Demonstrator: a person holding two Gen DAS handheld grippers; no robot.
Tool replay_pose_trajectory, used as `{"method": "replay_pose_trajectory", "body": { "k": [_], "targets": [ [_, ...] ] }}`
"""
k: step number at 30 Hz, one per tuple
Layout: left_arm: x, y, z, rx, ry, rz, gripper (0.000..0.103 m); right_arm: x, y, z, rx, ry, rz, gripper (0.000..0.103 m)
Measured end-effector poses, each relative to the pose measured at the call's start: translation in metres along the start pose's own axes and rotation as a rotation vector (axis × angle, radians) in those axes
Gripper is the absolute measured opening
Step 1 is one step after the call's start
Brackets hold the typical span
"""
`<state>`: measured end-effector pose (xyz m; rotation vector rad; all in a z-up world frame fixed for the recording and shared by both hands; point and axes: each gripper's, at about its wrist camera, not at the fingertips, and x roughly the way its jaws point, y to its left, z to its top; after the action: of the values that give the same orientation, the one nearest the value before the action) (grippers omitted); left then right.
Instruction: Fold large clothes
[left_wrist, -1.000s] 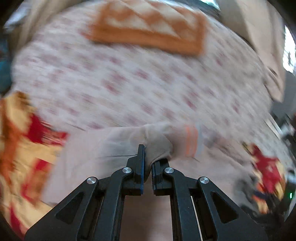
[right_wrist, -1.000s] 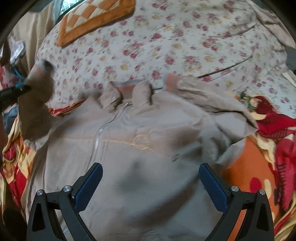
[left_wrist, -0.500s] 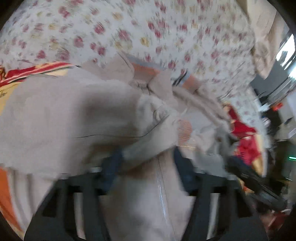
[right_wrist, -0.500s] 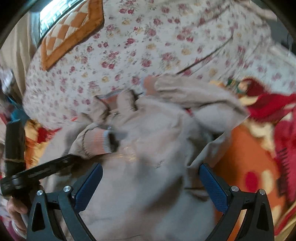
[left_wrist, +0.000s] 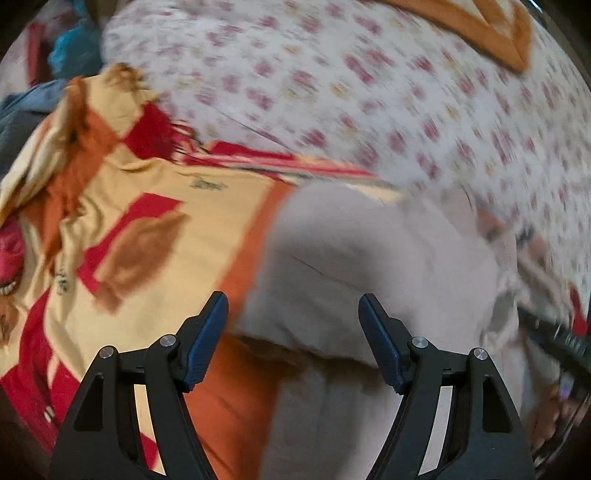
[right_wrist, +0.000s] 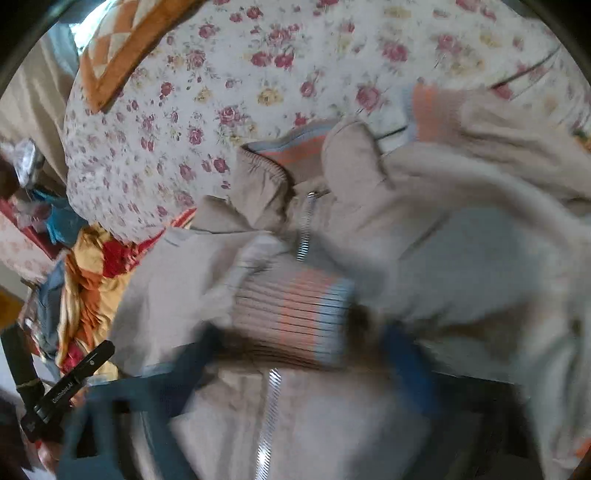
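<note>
Left wrist view: the left gripper (left_wrist: 293, 336) hovers with fingers spread wide and empty above the shoulder edge of the beige jacket (left_wrist: 369, 266), which lies on an orange-and-yellow blanket (left_wrist: 155, 229) beside the floral bedsheet (left_wrist: 369, 92).

Right wrist view: the right gripper (right_wrist: 306, 354), blurred, has its fingers apart on either side of the striped cuff (right_wrist: 291, 314), without closing on it. The sleeve lies across the zipper (right_wrist: 304, 229), probably to narrow the garment for folding.
</note>
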<state>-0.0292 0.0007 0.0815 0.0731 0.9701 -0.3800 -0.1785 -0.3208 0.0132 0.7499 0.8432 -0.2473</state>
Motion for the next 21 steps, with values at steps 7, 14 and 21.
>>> {"method": "replay_pose_trajectory", "body": {
  "k": [7, 14, 21],
  "targets": [
    [-0.018, 0.030, 0.013, -0.147, -0.040, -0.032, 0.073, -0.079, 0.018, -0.004, -0.215, -0.205, -0.136, 0.037],
    [0.001, -0.021, -0.004, 0.004, 0.021, -0.063, 0.073, -0.064, -0.030, -0.004, -0.188, -0.114, -0.330, 0.039],
    [0.040, -0.053, -0.027, 0.159, 0.141, 0.071, 0.073, -0.113, -0.055, -0.011, -0.119, -0.119, -0.371, 0.057]
  ]
}}
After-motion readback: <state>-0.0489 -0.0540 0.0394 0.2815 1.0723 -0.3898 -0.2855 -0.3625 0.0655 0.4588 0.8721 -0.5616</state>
